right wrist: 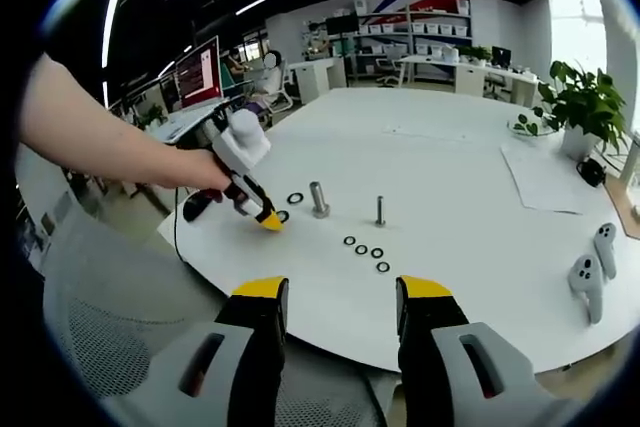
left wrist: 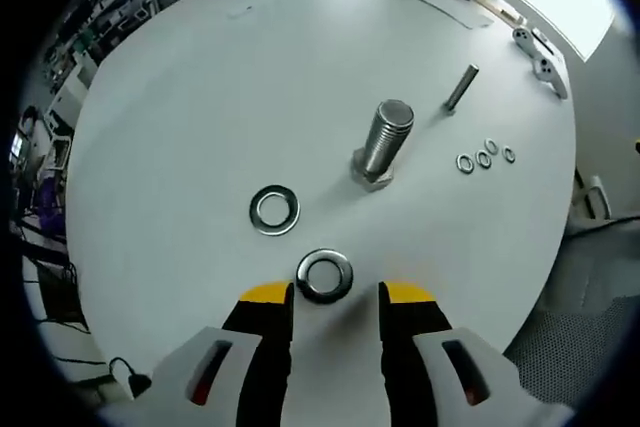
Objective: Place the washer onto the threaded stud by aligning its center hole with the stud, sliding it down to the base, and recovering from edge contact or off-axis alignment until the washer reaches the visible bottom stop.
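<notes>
Open office beyond, shelves and desks at the back, a broad white round worktop (left wrist: 180,97) in front. Left gripper (left wrist: 335,295) open, jaws spread low over the worktop, one large washer (left wrist: 324,275) lying flat just between the yellow tips, not yet pinched. Second large washer (left wrist: 274,209) flat a little farther out, apart from the first. Beyond both, thick threaded stud (left wrist: 385,142) upright on its hex base, leaning only by lens effect as far as can be told. Farther still, a thin stud (left wrist: 461,88) and three small washers (left wrist: 485,158) in a row. Right gripper (right wrist: 335,299) open too, empty, held off the near edge of the worktop; left gripper (right wrist: 268,219) in its view, gripped by a hand (right wrist: 205,177). Likely trouble: flat washer hard to lift, apt to skid or tip from the jaws; hole off-axis catching on the thread crest and jamming tilted. Near edge close behind the washer, so a slip could send it off. Plenty of bare worktop around the stud for approach.
</notes>
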